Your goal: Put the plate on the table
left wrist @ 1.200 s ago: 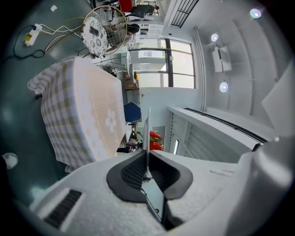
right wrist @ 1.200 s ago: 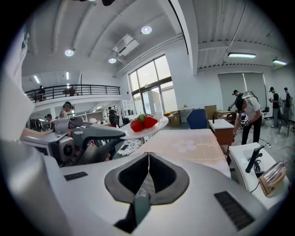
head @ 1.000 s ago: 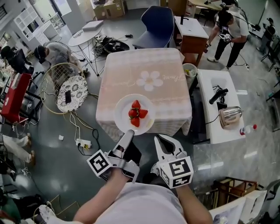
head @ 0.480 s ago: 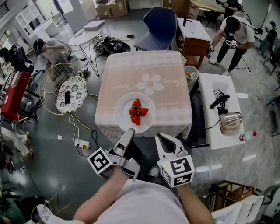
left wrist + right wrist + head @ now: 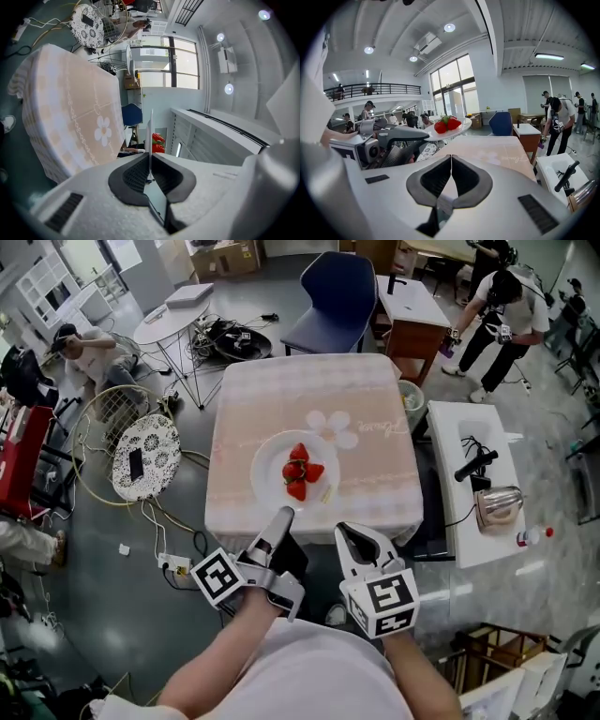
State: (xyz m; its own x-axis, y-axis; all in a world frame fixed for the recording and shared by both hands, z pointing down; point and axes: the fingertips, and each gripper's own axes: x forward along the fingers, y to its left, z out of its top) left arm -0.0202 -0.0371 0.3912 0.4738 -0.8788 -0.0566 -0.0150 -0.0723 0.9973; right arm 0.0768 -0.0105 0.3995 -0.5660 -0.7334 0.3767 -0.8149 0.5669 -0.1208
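Note:
A white plate (image 5: 277, 474) carrying red strawberries (image 5: 300, 472) hovers over the near half of the table (image 5: 244, 418), which has a pink checked cloth with a flower print. My left gripper (image 5: 284, 516) is shut on the plate's near rim. In the left gripper view the plate (image 5: 150, 133) stands edge-on between the jaws, with the strawberries (image 5: 158, 143) behind it. My right gripper (image 5: 348, 533) is shut and empty, just right of the left one and short of the table's edge. From the right gripper view the plate (image 5: 461, 128) hangs clear above the table (image 5: 497, 150).
A blue chair (image 5: 342, 287) stands at the table's far side. A white side table (image 5: 450, 493) with a kettle (image 5: 497, 507) and a black hair dryer (image 5: 473, 465) is to the right. Cables and a round patterned tray (image 5: 145, 456) lie on the floor at left. People stand beyond.
The plate, held in my left gripper, has moved from the table's near edge farther in over the cloth. Both grippers have come forward with it.

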